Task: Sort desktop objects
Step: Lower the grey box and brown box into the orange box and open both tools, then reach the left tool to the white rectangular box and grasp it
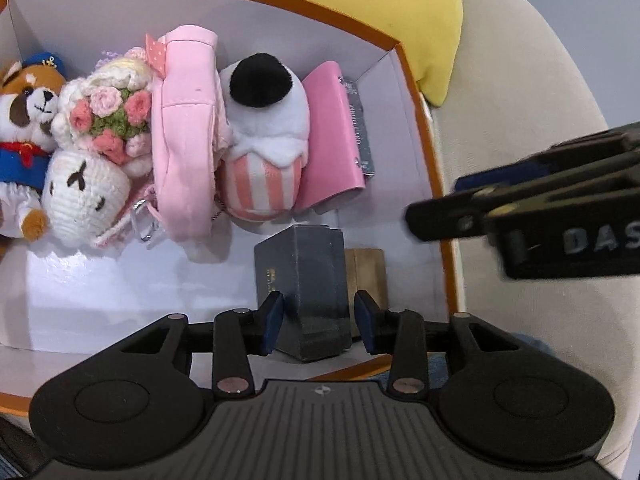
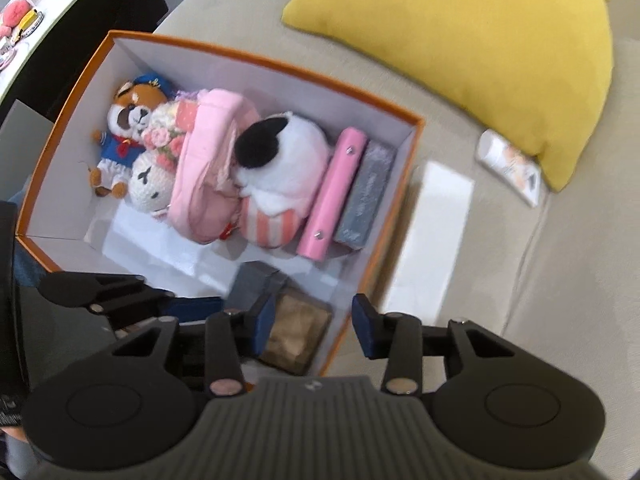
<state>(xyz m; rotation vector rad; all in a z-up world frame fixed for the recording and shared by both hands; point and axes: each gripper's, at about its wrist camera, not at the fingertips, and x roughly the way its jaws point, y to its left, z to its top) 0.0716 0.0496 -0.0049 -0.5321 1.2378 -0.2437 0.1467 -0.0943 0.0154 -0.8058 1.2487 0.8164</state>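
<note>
Left claw (image 1: pixel 319 320) is spread wide around the dark gray box (image 1: pixel 312 280), pads not quite touching, near the orange box's (image 1: pixel 416 92) right wall. Right claw (image 2: pixel 313 330) gapes empty over that rim; bare floor left of the plushies (image 1: pixel 264 136).

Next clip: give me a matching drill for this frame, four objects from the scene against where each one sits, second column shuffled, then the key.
Objects
1. sailor bear
2. pink binder
3. dark box
4. yellow cushion

Places
A. between the open left tongs, in the orange box
B. on the sofa, outside the orange box
C. far left end of the orange box, beside the crochet bunny
D. between the cupcake plush and a grey block

Pairs: 1-C, 2-D, 3-A, 4-B
</note>
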